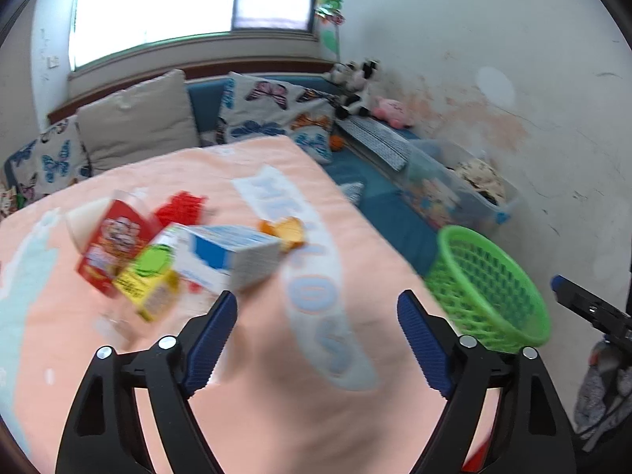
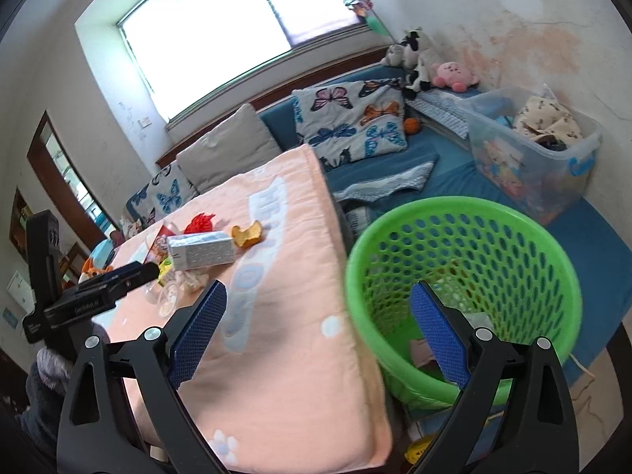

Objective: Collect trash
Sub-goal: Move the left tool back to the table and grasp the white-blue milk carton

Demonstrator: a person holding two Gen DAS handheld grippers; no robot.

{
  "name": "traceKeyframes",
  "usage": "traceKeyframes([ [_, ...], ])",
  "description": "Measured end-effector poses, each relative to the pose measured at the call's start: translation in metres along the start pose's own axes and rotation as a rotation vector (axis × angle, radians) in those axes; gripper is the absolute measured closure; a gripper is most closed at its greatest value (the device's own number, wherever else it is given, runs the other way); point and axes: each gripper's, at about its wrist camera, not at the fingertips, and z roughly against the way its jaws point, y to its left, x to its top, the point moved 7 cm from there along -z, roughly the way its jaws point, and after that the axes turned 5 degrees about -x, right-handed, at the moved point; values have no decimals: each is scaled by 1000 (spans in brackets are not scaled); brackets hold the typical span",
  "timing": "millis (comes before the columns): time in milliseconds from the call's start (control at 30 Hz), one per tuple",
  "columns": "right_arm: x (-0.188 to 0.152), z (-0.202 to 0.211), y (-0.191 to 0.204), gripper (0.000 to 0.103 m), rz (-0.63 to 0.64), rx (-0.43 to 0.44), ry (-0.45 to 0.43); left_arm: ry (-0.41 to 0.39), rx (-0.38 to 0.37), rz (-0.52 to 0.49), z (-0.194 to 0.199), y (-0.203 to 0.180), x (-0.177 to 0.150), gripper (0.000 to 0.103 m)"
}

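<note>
Trash sits in a loose heap on the peach blanket point(image 1: 245, 414), none of it gripped at this moment. Left gripper point(image 1: 316, 316): jaws spread wide, nothing between the blue pads point(image 1: 209, 339); it hovers low over the blanket with the left pad tip just beside the corner of the white-and-blue carton point(image 1: 233, 256). Reads as lining up on that carton, the nearest and squarest piece. Right gripper point(image 2: 318, 304): jaws likewise released and empty, straddling the blanket edge and the rim of the green basket point(image 2: 466, 213). It hangs partly over the basket mouth, likely because that is the drop point. Basket stands on the floor tight against the blanket-covered corner, so the carry from heap to bin is short; a few pale scraps lie at its bottom. Outward from the carton: a red snack packet point(image 1: 114, 237) and a yellow-green packet point(image 1: 150, 280) lean on its left side, blurred by camera motion; a red crinkled wrapper point(image 2: 199, 223) behind; an orange peel piece point(image 2: 247, 235) touching the carton's far end. Clear plastic bits lie in front, too smeared to name. Judgement: most of the pile is yet to move. Beyond, butterfly cushions point(image 2: 347, 118) and a clear storage bin point(image 2: 533, 158) on the blue mat, not part of the job.
</note>
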Motion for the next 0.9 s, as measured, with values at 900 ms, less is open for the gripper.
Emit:
traceKeyframes([
  [900, 6, -74, 55, 9, 85, 62, 117, 89, -8, -33, -73, 89, 20, 9],
])
